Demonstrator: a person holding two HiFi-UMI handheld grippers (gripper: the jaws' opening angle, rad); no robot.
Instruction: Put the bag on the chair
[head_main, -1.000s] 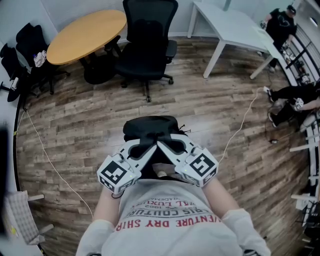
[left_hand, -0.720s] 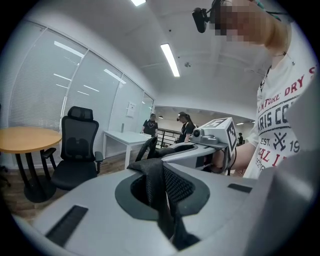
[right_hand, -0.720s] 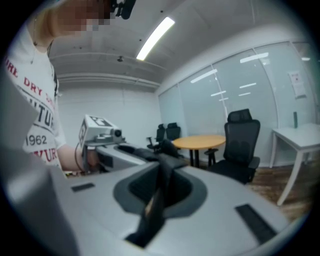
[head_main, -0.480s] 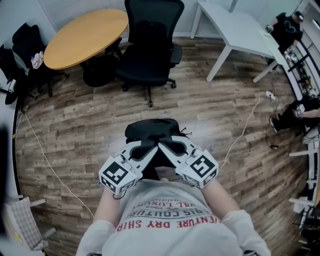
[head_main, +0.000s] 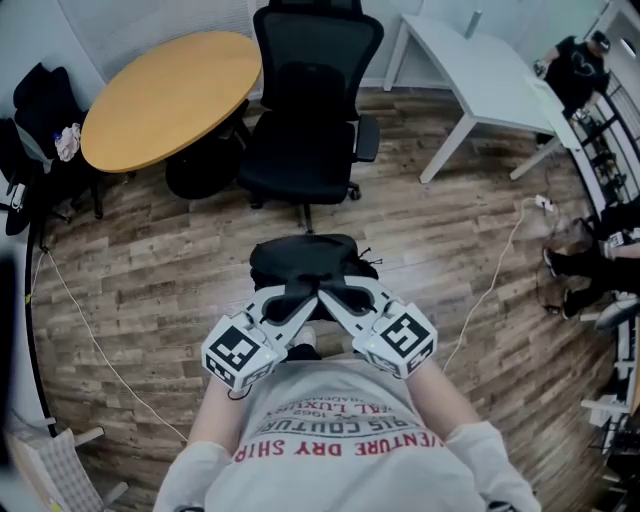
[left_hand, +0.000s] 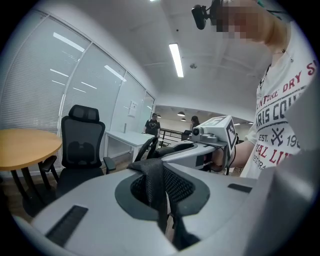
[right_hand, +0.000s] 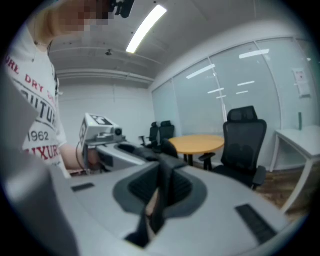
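A black bag hangs in front of me over the wood floor, held up by its straps. My left gripper is shut on one woven black strap, which runs down between its jaws. A second strap is pinched the same way in my right gripper, also shut. The two grippers meet tip to tip above the bag. A black office chair stands straight ahead, facing me, its seat bare. The same chair shows in the left gripper view and, as the chair, in the right gripper view.
A round wooden table stands left of the chair, a white table to its right. More black chairs line the left wall. A white cable trails over the floor at the right. A person is at the far right.
The office chair and tables have slid lower and nearer in the head view as I move toward them. Both grippers keep their hold on the bag's straps.
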